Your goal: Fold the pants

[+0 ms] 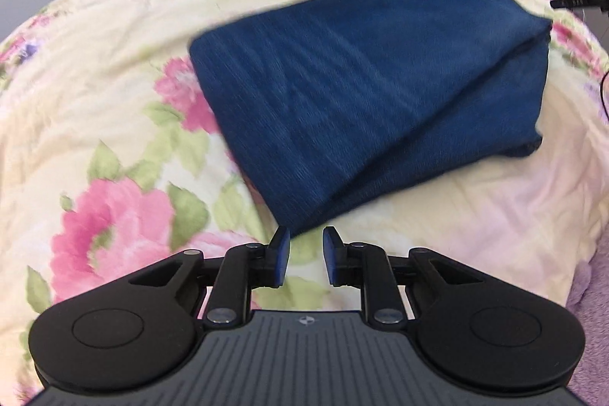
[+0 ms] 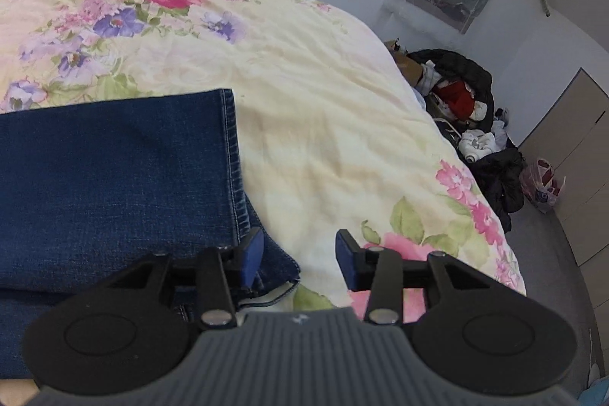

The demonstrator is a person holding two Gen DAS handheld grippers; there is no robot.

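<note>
dark blue denim pants point(image 1: 365, 90), folded into a thick slab of several layers, lying on a cream bedspread point(image 1: 106, 71) printed with pink and purple flowers. top layer smooth with faint diagonal creases; lighter stitching along the hem point(image 2: 233, 155) in the right wrist view, a lower layer poking out beneath it near the front corner. in the left wrist view, near corner of the slab just beyond the fingertips, far end toward the bed's right side.

left gripper point(image 1: 306, 255) with jaws a narrow gap apart, nothing between the blue pads, tips just short of the denim corner. right gripper point(image 2: 298, 255) with jaws parted wider, gripping nothing; left pad over the edge of the denim, right pad over bare bedspread.

left wrist view smeared by motion, so weave and seams hard to make out there. left part of the pants cut off by the frame edge in the right wrist view; waistband and pockets not seen anywhere. pile of clothes point(image 2: 468, 109) on the floor beside the bed, too jumbled to sort out. small emblem on each gripper body, too small to read; no legible writing.
</note>
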